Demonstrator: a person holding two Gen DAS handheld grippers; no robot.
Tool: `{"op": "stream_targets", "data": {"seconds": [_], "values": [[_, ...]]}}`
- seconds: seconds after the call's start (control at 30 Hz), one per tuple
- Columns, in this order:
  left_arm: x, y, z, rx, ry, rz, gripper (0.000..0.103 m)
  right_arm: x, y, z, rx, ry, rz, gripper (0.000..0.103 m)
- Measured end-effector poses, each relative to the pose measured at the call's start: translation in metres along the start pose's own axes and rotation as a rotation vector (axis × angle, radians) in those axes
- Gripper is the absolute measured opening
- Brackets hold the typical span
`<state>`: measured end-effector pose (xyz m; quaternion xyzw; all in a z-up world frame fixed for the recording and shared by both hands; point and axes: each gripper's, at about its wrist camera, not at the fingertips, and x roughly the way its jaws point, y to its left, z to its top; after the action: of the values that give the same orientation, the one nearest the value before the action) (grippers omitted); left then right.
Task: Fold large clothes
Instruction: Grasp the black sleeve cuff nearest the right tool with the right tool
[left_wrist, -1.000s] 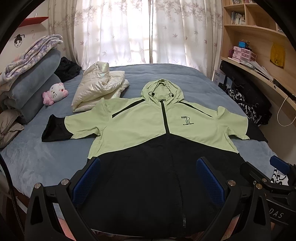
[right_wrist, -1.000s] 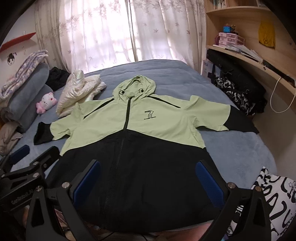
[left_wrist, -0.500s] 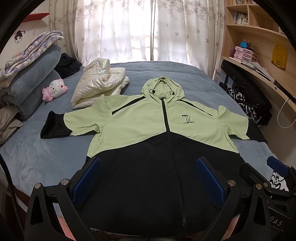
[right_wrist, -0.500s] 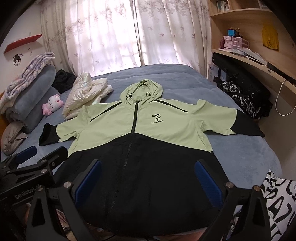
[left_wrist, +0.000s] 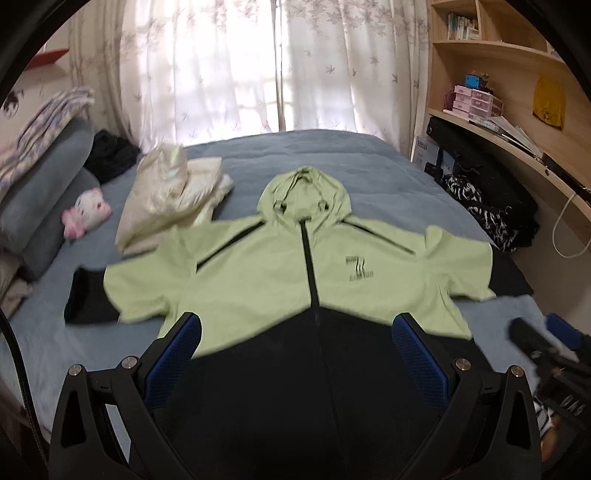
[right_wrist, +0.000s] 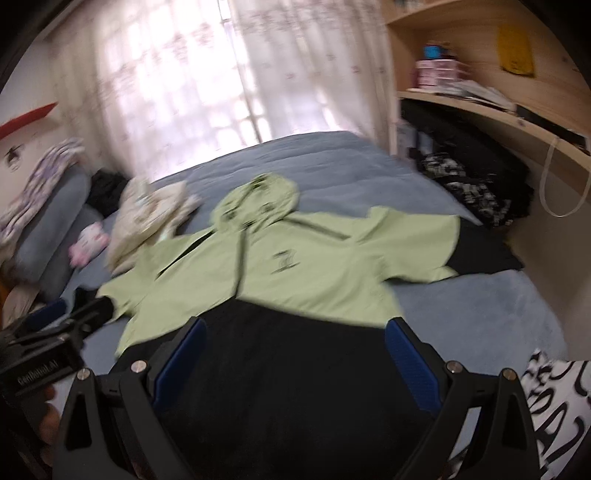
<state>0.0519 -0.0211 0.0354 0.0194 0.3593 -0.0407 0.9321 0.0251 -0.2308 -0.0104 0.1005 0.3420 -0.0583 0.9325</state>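
Left tool (left_wrist: 295, 354) & right tool (right_wrist: 293, 354): both w/ fingers spread wide, gripping nothing.

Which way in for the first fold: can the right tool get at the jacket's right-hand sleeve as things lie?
Probably yes. The right tool hangs open over the black hem, and the sleeve lies flat on the bed with nothing on it or between them.

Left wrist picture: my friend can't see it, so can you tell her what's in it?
A green and black hooded jacket lies spread flat, front up, on a blue bed, sleeves out to the sides. The left gripper hangs open above its black lower half, holding nothing. A cream folded coat and a pink-and-white plush toy sit further back.
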Motion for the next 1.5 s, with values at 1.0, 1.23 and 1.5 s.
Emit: {"op": "stream_targets", "data": {"seconds": [1.0,1.23,1.5], "values": [[0.202,-0.216,0.112,0.105,0.055,-0.152,0.102,0.156,-0.344,0.101,0.527,0.178,-0.119,0.087],[0.273,-0.247,0.087,0.130,0.186,-0.058,0.102,0.216,-0.409,0.028,0.841,0.320,-0.041,0.074],[0.315,-0.245,0.067,0.063,0.299,-0.052,0.102,0.238,-0.421,0.015,0.954,0.219,-0.016,0.075]]}}
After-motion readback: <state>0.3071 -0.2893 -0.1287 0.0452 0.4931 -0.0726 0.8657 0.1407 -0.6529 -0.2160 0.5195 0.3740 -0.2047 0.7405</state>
